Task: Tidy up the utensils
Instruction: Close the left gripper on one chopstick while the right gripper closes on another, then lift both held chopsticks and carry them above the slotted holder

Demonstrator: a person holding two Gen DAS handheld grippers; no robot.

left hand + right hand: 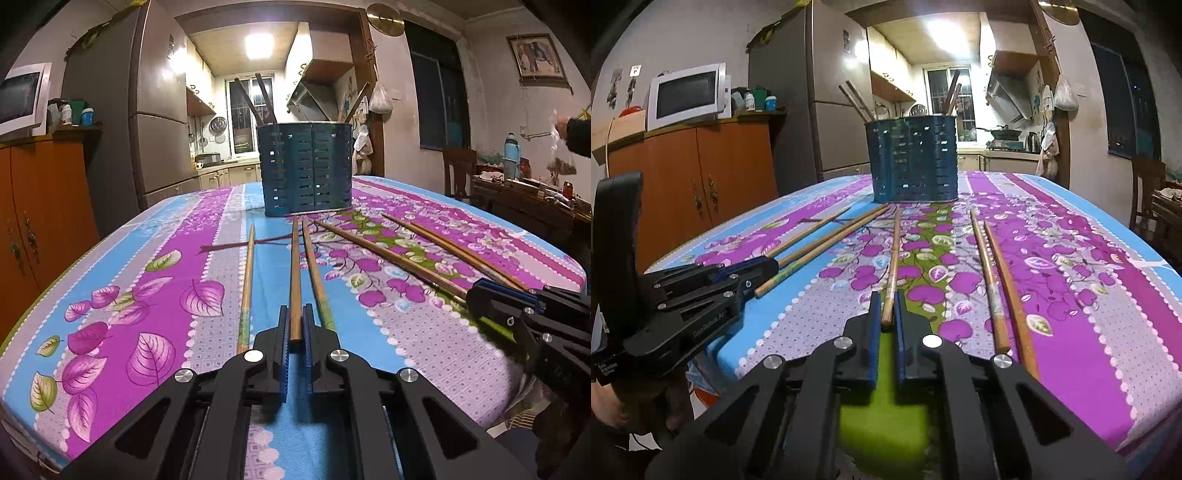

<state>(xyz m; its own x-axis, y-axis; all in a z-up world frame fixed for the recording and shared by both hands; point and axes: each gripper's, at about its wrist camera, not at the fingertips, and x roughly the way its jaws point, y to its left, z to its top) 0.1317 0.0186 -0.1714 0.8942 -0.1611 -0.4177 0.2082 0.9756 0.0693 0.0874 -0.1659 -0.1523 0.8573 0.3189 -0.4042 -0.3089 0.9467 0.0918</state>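
A blue perforated utensil holder (306, 170) (916, 158) stands at the far side of the table with several chopsticks upright in it. Wooden chopsticks lie loose on the floral tablecloth (155, 295) (1089, 280). My left gripper (295, 326) (772, 264) is shut on the near end of one chopstick (295, 273), which lies flat and points at the holder. One loose chopstick (245, 288) lies to its left and another (317, 273) to its right. My right gripper (886, 317) (474, 293) is shut on the near end of another chopstick (894, 258) (388, 254). A pair (997, 288) lies on its right.
The table's near edge runs just under both grippers. An orange cabinet (701, 177) with a microwave (687, 96) and a grey fridge (110, 129) stand to the left. A wooden chair (458, 166) and a cluttered side table (524, 188) are on the right, where a person's hand (563, 125) holds a plastic bag.
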